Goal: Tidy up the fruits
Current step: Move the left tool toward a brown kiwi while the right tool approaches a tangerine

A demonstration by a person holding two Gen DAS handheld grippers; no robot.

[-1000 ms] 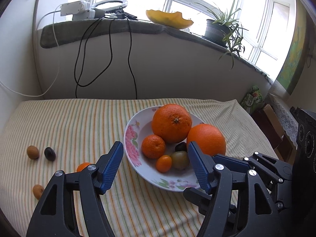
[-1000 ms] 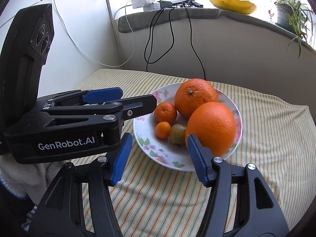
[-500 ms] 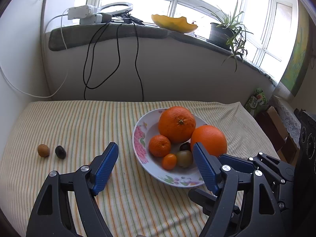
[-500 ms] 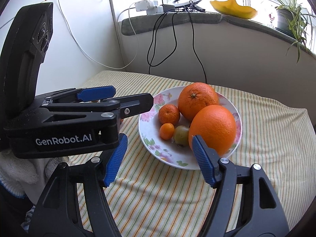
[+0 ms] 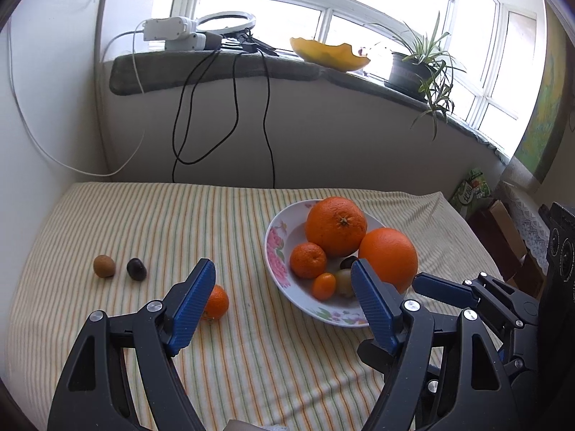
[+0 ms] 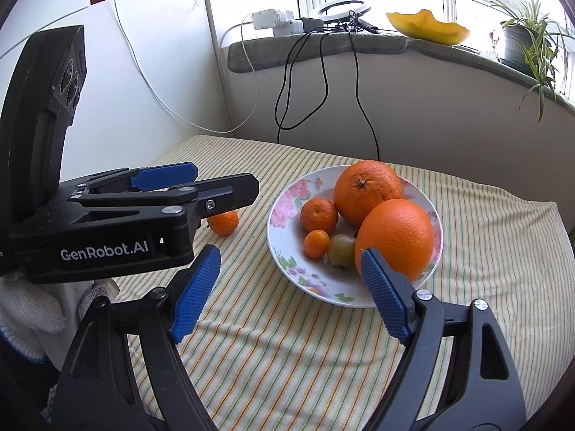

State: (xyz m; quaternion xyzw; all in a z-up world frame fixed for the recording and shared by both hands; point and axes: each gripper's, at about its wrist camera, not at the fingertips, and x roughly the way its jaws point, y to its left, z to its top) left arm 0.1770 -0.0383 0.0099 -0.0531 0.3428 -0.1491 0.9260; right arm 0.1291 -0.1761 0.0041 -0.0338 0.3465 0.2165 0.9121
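I hold both tools wide open, empty: left tool (image 5: pixel 280 301) above the loose mandarin (image 5: pixel 215 301) at 9 o'clock of the plate (image 5: pixel 275 251), lining up a pickup; right tool (image 6: pixel 291 287) waits.

A glossy white floral ceramic plate (image 6: pixel 433 215) is gleaming on matt striped woven cloth (image 6: pixel 287 352); dimpled large oranges (image 6: pixel 395 237) are shining softly; ribbed blue rubbery finger pads (image 6: pixel 196 292) are looking matt.

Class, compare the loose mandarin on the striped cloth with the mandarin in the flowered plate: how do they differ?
The loose mandarin lies alone on the cloth, beside the left gripper; the plate mandarin sits inside the plate, against a big orange. Both are small, round and orange.
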